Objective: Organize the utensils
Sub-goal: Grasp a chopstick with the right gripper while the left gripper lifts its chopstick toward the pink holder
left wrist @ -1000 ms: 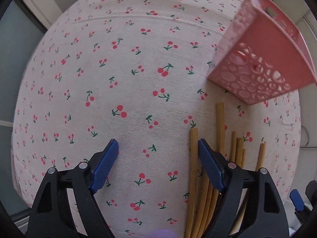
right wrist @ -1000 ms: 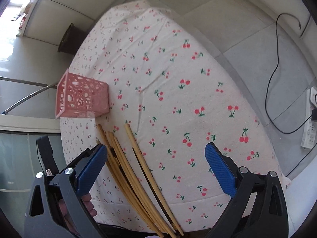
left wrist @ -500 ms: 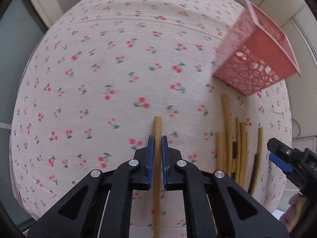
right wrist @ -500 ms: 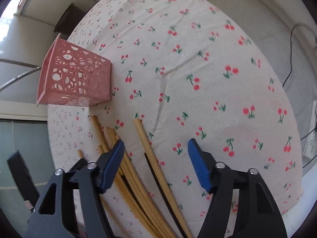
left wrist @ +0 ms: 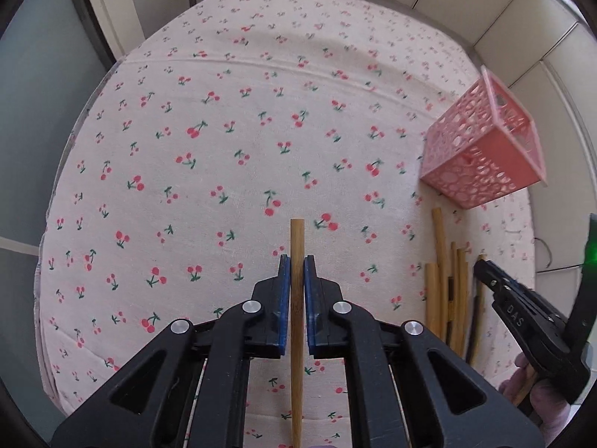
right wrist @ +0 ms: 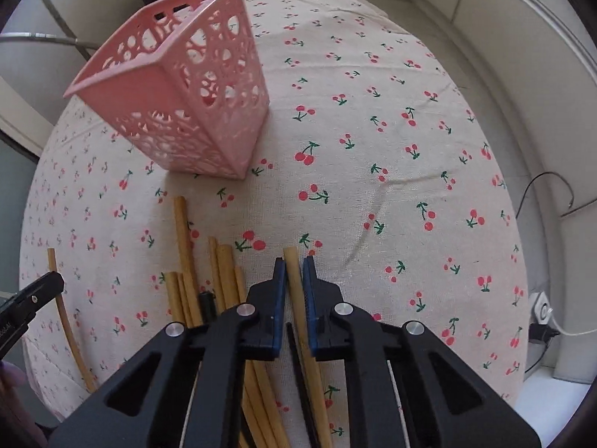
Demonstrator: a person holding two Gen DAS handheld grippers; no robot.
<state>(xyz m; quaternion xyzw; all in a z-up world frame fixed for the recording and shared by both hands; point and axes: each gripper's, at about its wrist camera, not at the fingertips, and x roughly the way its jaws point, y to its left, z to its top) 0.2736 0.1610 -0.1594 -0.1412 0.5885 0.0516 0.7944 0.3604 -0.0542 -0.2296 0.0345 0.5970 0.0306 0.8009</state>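
Your left gripper [left wrist: 294,276] is clamped on one chopstick [left wrist: 296,246], which runs straight along the fingers with its blunt end poking out past the pads over the open middle of the table [left wrist: 261,74]. Your right gripper [right wrist: 294,280] has its jaws drawn in tight on a second chopstick [right wrist: 293,261], the outermost of the pile [right wrist: 197,283], which lies on the cloth near the table's near edge.

The basket [right wrist: 209,86] stands upright towards the far edge, just beyond the pile's tips. From the right gripper it lies ahead and to the left, close by; from the left gripper it is well off to the right [left wrist: 485,156]. So the right hand looks nearer. Both sticks point along the fingers, and the basket's mouth faces up, so each stick likely needs tipping end-down over the rim before release.
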